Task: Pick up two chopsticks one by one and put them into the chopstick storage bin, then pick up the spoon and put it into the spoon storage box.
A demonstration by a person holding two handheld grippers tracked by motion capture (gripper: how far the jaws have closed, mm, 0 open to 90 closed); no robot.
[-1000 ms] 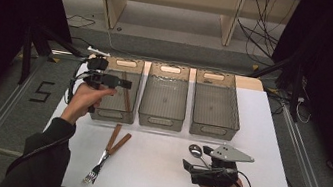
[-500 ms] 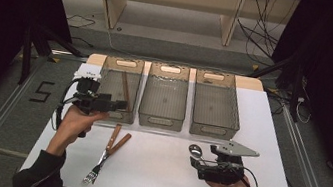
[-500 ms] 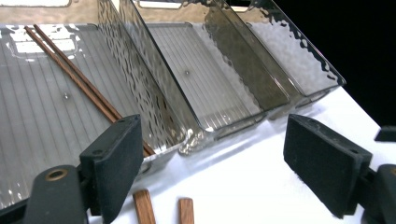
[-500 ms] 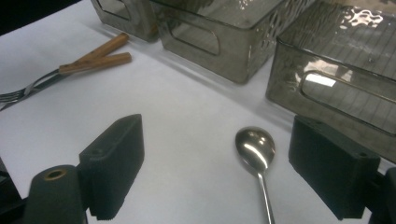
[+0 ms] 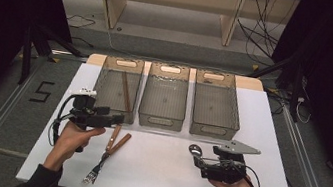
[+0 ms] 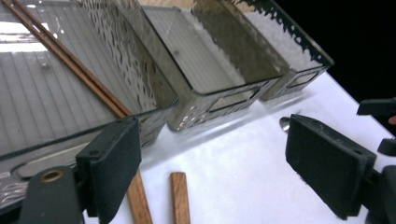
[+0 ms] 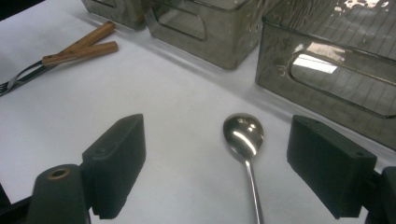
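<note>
Cutlery sorting into bins: left gripper pulled back from the left bin, empty.

Left gripper [image 5: 111, 117] now sits lower left of the high view, just in front of the left bin [image 5: 104, 79]; a second ago it was up over that bin's near end. Jaws spread, nothing between them. Chopsticks [image 5: 126, 91] lie slantwise inside the left bin, so that item reads as delivered. Directly below the gripper, the two wooden-handled pieces [image 5: 116, 141] rest on the white table [image 5: 157, 173], fork tines [image 5: 89, 177] toward the bottom edge; judged the next pick. Right gripper [image 5: 200, 160] at lower right has hardly moved; jaws wide apart, straddling the steel spoon [image 7: 243, 131], which lies flat on the table, not pinched. Middle bin [image 5: 165, 93] and right bin [image 5: 216, 101] hold nothing visible.
</note>
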